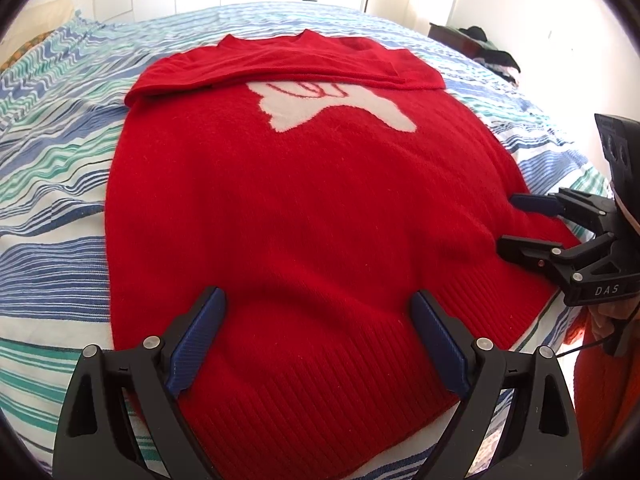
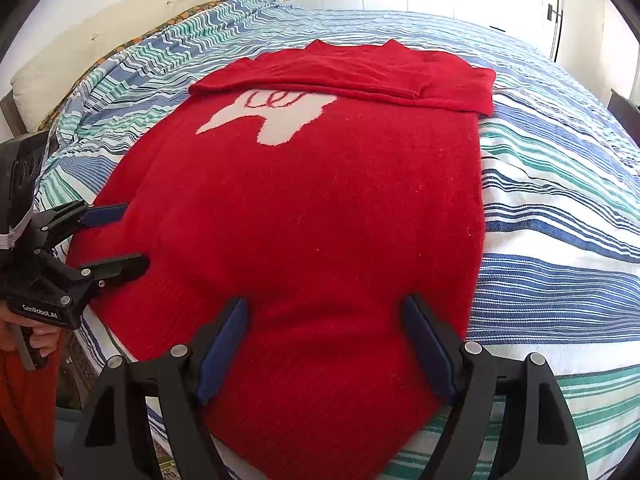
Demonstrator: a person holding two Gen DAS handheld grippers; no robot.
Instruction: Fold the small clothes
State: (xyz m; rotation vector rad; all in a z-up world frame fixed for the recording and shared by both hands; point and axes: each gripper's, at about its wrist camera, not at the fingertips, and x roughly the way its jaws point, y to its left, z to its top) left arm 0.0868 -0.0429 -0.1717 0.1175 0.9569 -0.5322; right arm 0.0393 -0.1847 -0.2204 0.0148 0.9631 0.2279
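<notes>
Left wrist: red sweater (image 1: 304,208) flat on bed (image 1: 52,184); hem between spread left hand-held gripper (image 1: 318,312); right hand-held gripper (image 2: 326,320) likewise.

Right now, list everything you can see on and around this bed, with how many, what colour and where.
sweater: one, red with a white motif, flat on the bed, sleeves folded across the chest
bedspread: one, white with blue and green stripes, under the sweater
pillow: one, cream, at the far left of the bed
dark clothes: a pile, black, beyond the bed's far right
left claw: one, black with blue pads, open over the ribbed hem
right claw: one, black with blue pads, open over the hem
</notes>
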